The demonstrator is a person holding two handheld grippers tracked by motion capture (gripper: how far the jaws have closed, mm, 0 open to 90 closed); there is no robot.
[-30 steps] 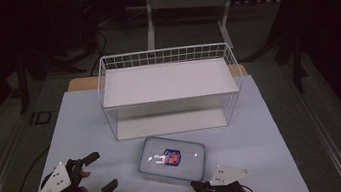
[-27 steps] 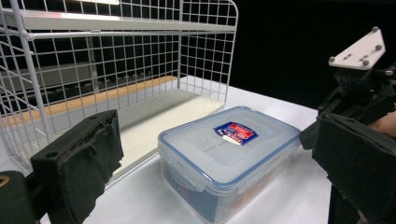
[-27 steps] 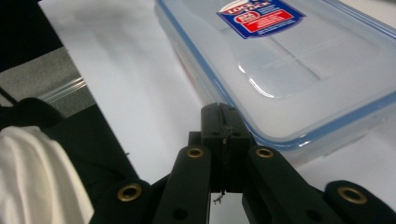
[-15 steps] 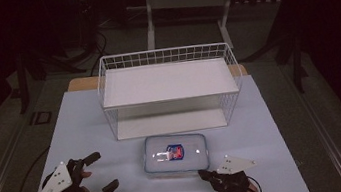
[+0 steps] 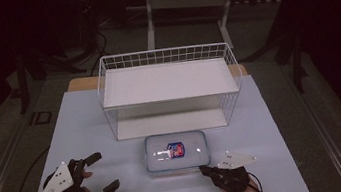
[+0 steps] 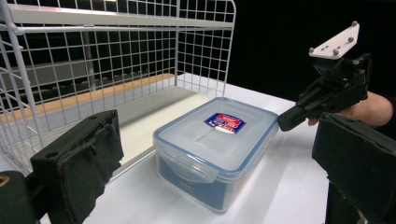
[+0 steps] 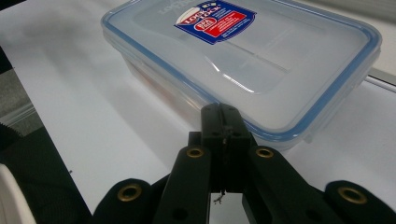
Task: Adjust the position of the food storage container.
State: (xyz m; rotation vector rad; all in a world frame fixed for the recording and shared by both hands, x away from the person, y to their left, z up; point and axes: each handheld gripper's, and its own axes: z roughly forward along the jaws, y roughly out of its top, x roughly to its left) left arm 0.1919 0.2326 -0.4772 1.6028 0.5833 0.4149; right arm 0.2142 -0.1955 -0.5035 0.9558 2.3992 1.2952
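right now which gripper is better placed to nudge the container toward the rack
Right, probably: the right gripper, jaws shut, sits at the container's near corner. The left gripper stands open, apart to its side.

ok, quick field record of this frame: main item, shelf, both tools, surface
item: clear lidded food container with blue seal and red-blue label, lid on, flat on the table
shelf: white wire rack, two tiers, just behind the container
left tool: jaws open, off to the container's left, holding nothing
right tool: jaws shut together, tip at the container's near right corner; contact cannot be told
surface: white table
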